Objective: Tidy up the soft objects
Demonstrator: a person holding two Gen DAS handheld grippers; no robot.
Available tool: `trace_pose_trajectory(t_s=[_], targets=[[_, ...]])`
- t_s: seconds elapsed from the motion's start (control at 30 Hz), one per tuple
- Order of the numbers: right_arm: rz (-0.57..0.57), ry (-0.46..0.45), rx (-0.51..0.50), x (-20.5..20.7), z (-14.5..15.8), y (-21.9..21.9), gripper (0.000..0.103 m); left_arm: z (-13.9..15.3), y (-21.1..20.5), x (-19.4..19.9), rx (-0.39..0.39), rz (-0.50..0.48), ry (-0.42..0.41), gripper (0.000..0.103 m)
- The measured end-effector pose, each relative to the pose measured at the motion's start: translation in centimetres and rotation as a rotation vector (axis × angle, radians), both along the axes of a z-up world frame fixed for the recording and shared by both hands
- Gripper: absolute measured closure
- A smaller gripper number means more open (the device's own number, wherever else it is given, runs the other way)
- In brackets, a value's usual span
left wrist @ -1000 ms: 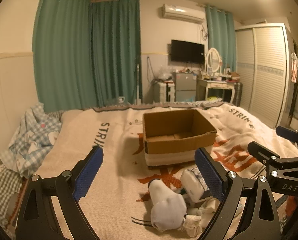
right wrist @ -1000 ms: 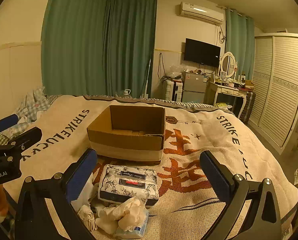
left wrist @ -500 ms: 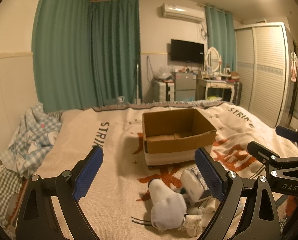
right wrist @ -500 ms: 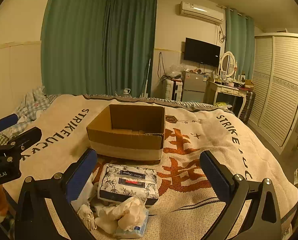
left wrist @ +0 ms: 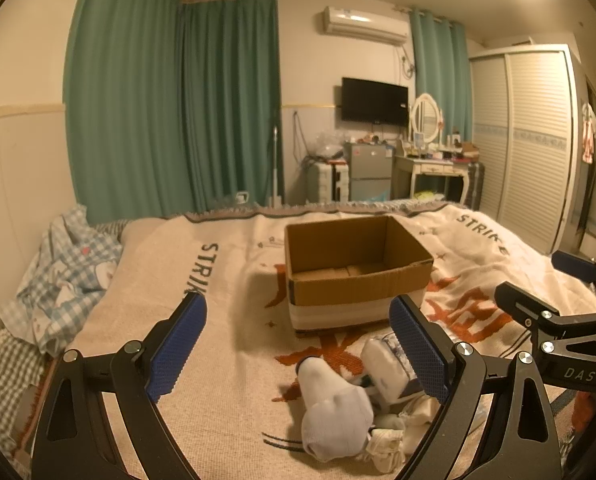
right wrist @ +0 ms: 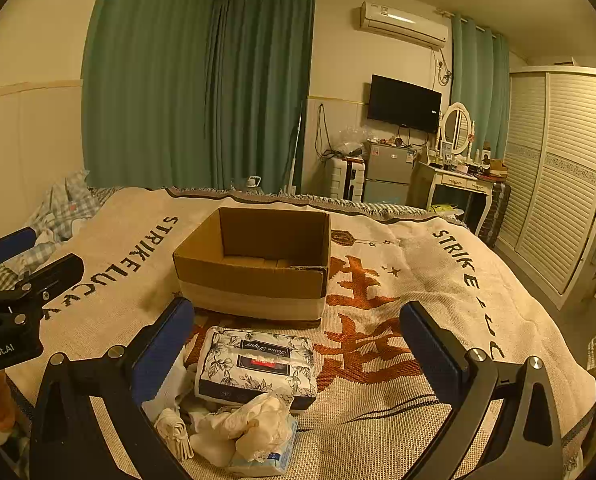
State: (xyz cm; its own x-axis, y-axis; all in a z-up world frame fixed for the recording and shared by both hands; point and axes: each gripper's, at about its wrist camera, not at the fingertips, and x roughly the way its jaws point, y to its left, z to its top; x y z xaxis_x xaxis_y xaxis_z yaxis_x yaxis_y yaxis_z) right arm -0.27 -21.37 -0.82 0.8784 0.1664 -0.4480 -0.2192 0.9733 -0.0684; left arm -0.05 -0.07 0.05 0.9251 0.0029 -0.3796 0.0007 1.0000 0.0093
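Observation:
An open empty cardboard box stands on the blanket-covered bed. In front of it lies a pile of soft things: a floral tissue pack, a white sock, crumpled white cloth and a small blue-white packet. My left gripper is open and empty, hovering above the bed just left of the pile. My right gripper is open and empty above the tissue pack. Each gripper shows at the edge of the other's view.
The cream blanket with orange and black lettering covers the bed. Checked bedding is bunched at the left edge. Beyond the bed stand green curtains, a small fridge, a dressing table and a wardrobe.

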Motion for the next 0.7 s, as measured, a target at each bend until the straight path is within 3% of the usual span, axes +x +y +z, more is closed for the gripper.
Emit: trace_pose_trajectory(t_s=[0.7], targets=[[0.003,-0.009,-0.01,-0.17,-0.19,-0.14,0.0,0.42,0.14,-0.09,-0.003,-0.004,-0.003,0.009]])
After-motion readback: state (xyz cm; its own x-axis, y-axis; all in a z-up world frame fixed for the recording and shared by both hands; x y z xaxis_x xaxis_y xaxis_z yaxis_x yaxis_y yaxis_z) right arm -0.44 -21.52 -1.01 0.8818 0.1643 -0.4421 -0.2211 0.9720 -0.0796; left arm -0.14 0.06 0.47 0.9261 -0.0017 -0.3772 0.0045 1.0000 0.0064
